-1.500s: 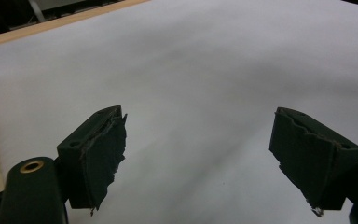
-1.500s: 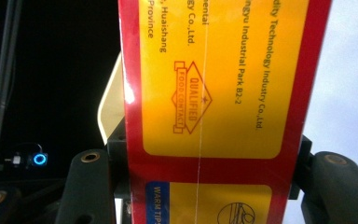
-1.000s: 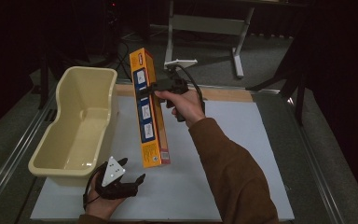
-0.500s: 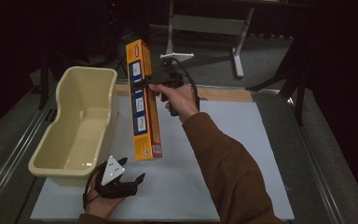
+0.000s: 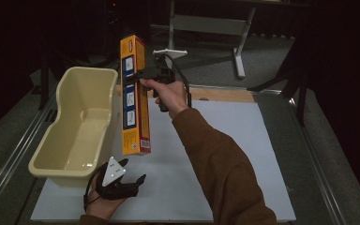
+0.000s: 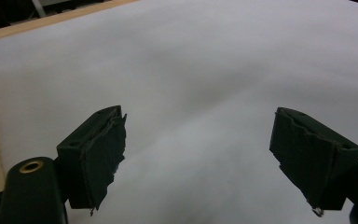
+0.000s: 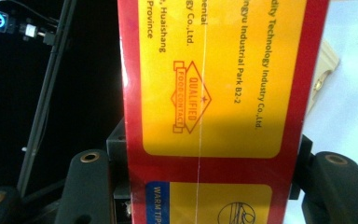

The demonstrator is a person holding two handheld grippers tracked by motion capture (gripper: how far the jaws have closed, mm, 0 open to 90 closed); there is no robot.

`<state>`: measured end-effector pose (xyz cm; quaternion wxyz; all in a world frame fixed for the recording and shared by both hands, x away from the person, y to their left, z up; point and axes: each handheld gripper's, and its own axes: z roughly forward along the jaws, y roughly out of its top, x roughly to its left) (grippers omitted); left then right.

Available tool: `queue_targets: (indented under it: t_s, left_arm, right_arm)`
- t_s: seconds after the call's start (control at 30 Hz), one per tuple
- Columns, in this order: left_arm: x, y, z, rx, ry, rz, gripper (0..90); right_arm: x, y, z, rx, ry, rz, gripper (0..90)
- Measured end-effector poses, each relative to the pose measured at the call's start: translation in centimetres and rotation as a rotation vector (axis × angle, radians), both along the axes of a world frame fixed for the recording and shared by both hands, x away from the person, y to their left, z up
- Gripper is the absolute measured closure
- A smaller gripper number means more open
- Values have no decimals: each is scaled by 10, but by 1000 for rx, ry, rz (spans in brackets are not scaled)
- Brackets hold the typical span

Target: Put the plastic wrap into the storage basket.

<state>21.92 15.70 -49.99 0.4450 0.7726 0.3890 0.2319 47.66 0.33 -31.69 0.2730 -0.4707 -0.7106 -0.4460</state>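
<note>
The right tool (image 5: 143,75) gripped the tall box (image 5: 135,96), held up beside the tub (image 5: 56,145). The left tool (image 5: 122,180) sat wide open at six o'clock. Next, probably, the box went into the tub.

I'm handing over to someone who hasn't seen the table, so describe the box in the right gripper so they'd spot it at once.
Start at the white table and its cream plastic tub on the left. Just right of the tub, the right gripper holds a long, narrow box upright above the table, clamped near its upper part. It is orange-yellow with red edges and blue panels, and the only printed, brightly coloured item here.
</note>
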Motion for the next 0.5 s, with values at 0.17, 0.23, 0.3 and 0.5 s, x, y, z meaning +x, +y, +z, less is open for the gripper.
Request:
queue_targets:
  t_s: [0.17, 0.23, 0.3, 0.5]
  left_arm:
    - [0, 0, 0, -5, -4, -2, 180]
    - [-1, 1, 1, -10, -7, 1, 180]
    - [-1, 1, 1, -11, -11, 2, 180]
    - [-2, 1, 0, -15, -11, 5, 180]
  right_arm:
    - [1, 11, -5, 18, 22, -12, 405]
    - [1, 14, -6, 28, 27, -11, 405]
    - [1, 18, -8, 35, 28, -14, 405]
    - [1, 30, -15, 59, 56, -36, 405]
